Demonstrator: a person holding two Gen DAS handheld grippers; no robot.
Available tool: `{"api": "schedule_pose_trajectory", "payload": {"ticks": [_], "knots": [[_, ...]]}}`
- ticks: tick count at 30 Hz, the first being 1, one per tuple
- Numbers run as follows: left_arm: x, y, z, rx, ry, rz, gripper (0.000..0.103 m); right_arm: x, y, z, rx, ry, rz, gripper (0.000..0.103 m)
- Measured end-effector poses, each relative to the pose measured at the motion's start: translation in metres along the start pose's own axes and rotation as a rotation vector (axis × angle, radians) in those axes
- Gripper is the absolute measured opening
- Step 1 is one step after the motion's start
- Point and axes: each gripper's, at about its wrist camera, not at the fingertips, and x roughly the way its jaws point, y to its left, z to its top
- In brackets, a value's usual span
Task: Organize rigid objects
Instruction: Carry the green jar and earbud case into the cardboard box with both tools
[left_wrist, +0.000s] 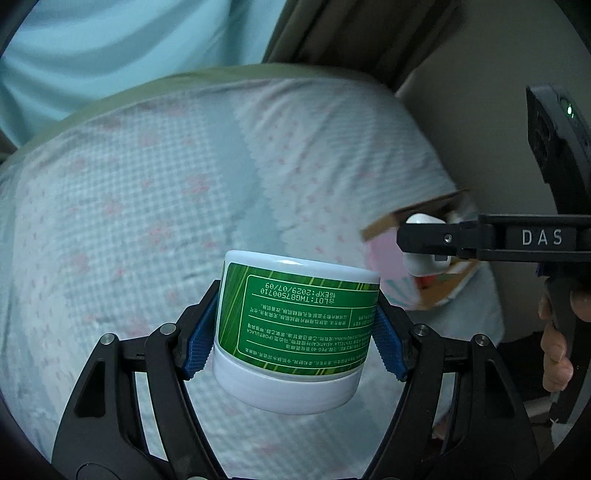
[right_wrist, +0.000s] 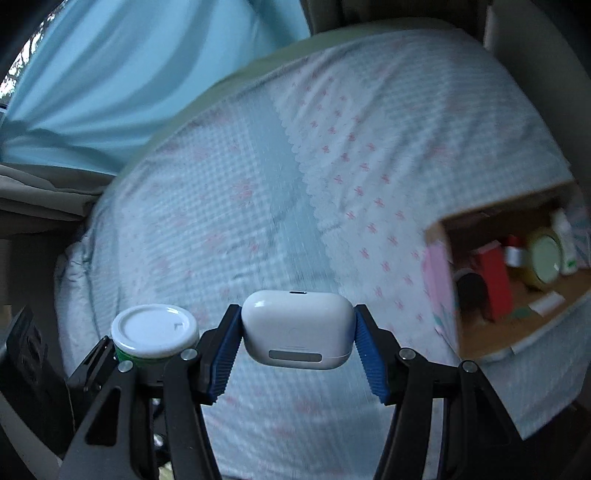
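So both tools were loaded at this point. The left tool (left_wrist: 295, 332) was pinching a white jar with a green label (left_wrist: 297, 325), held upside down (the printing read inverted), blue pads on either side of its body. The right tool (right_wrist: 297, 338) was clamped on a white earbud case (right_wrist: 297, 328), long axis running straight across from pad to pad. Both hung over the bed (right_wrist: 258, 192) with nothing resting on it. The cardboard box (right_wrist: 439, 236), already holding bottles and a red carton, sat ahead and to the right of the right tool, and further right of the left one. My guess: the right hand was nearer, so the case would go in first.
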Motion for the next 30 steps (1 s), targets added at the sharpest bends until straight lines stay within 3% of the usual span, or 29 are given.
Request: {"api": "schedule_pose_trajectory", "payload": {"ticks": [5, 13, 16, 22, 30], "knots": [[-0.028, -0.053, -0.007, 0.044, -0.015, -0.002, 0.071, -0.039, -0.04, -0.02, 0.021, -0.027, 0.03, 0.055], [-0.027, -0.145, -0.004, 0.045, -0.035, 0.002, 0.071, -0.084, -0.129, -0.021, -0.028, -0.041, 0.0, 0.055], [-0.012, -0.18, 0.0, -0.004, -0.041, 0.014, 0.071, -0.094, -0.163, -0.012, -0.088, -0.056, -0.035, 0.056], [0.043, -0.244, 0.005, -0.129, -0.01, 0.009, 0.071, -0.093, -0.228, 0.025, -0.178, -0.015, -0.02, 0.056], [0.114, -0.286, 0.028, -0.199, 0.02, 0.054, 0.071, -0.061, -0.298, 0.081, -0.222, 0.06, -0.015, 0.056]]}}
